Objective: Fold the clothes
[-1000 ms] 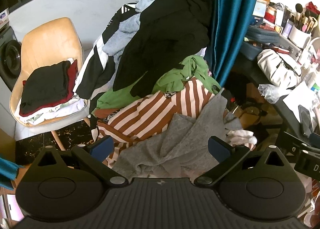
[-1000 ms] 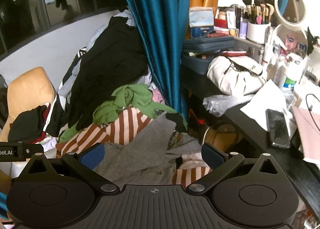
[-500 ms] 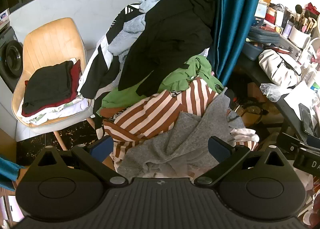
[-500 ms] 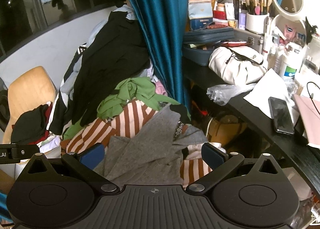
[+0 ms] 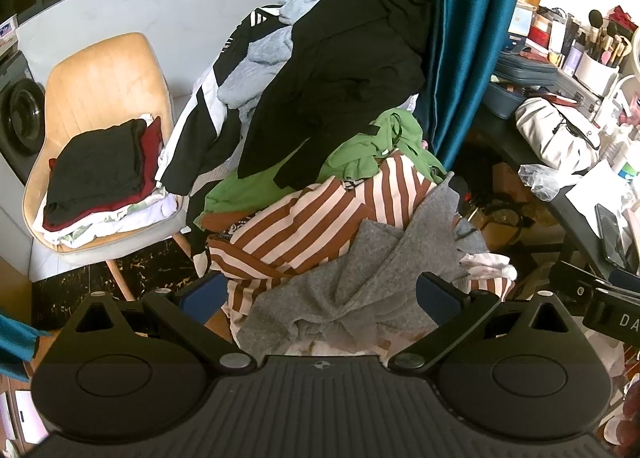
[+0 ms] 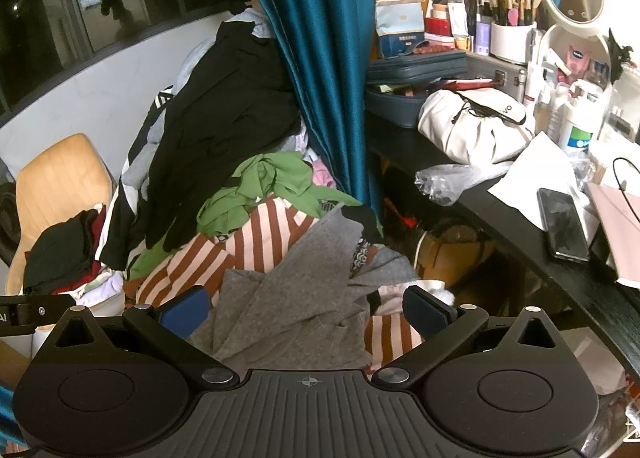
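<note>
Grey knit is what both grippers are lined up on. The left gripper (image 5: 318,296) has its blue-padded fingers spread wide with nothing between them, hovering just over the grey sweater (image 5: 360,282). Same story for the right gripper (image 6: 308,308): jaws apart, empty, with the same grey sweater (image 6: 296,298) lying crumpled right in front of it. So neither one has hold of anything yet.

Just beyond the sweater there's a brown-and-white striped top (image 5: 304,222), partly under it, then a green garment (image 5: 360,162) further out, and a big black garment (image 5: 340,90) draped over the top of the whole heap. Can't really tell how many more pieces are buried in there, the pile is too tangled.

Off to the left of the left gripper, well apart from the heap, a tan chair (image 5: 104,70) holds a neat folded stack (image 5: 100,178) with a black piece on top and red and white ones under it. To the right of the right gripper is a dark desk (image 6: 520,234) crowded with makeup stuff and a phone (image 6: 562,224).

Progress-wise I'd say it's early-ish: a handful of items folded on the chair, way more still unfolded in the heap. The grey sweater looks like the next pick, and it hasn't been lifted.
</note>
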